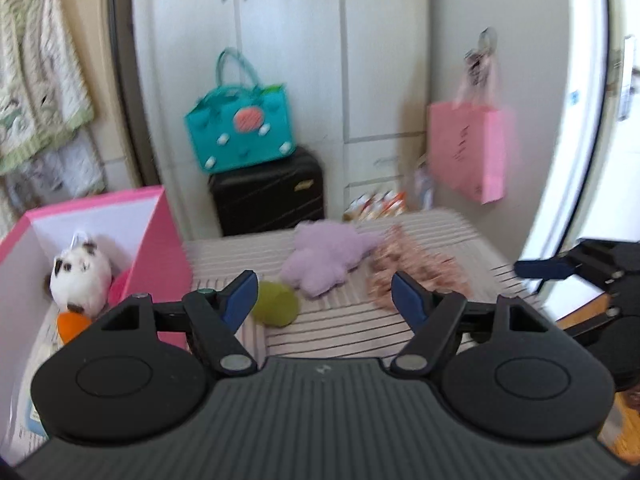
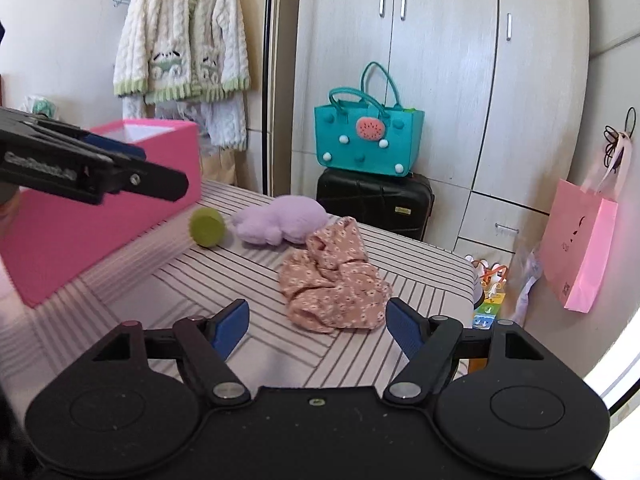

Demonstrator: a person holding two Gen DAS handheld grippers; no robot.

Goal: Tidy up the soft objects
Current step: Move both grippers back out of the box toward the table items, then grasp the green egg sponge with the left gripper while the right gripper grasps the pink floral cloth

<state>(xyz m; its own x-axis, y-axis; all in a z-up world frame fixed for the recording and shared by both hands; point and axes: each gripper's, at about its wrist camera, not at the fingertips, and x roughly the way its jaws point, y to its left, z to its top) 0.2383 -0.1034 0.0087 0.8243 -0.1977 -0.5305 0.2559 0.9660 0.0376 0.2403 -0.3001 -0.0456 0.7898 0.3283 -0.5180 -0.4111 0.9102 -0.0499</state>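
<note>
Nearest in each wrist view are the blue-padded fingers. The left gripper (image 1: 324, 300) has its jaws spread wide with nothing between them, above the striped bed cover (image 1: 340, 332). The right gripper (image 2: 316, 326) is likewise spread wide and empty, just short of the crumpled pink floral cloth (image 2: 334, 280) lying on the cover.

A little farther on, an olive-green soft cylinder (image 2: 207, 227) lies on its side just beside a lilac plush toy (image 2: 280, 220); the cloth's far edge lies next to the plush, perhaps touching it, though the blur in the left view leaves that unsure.

To the left on the bed stands an open pink box (image 1: 156, 236). Inside it sits a white plush with dark patches (image 1: 80, 276), with something orange (image 1: 72, 326) below it.

Beyond the bed, a teal felt bag (image 2: 368, 140) rests on a black suitcase (image 2: 374, 204) before pale wardrobe doors (image 2: 440, 60). A pink paper bag (image 2: 576, 248) hangs at right, and a cream knitted cardigan (image 2: 184, 36) hangs at left.
</note>
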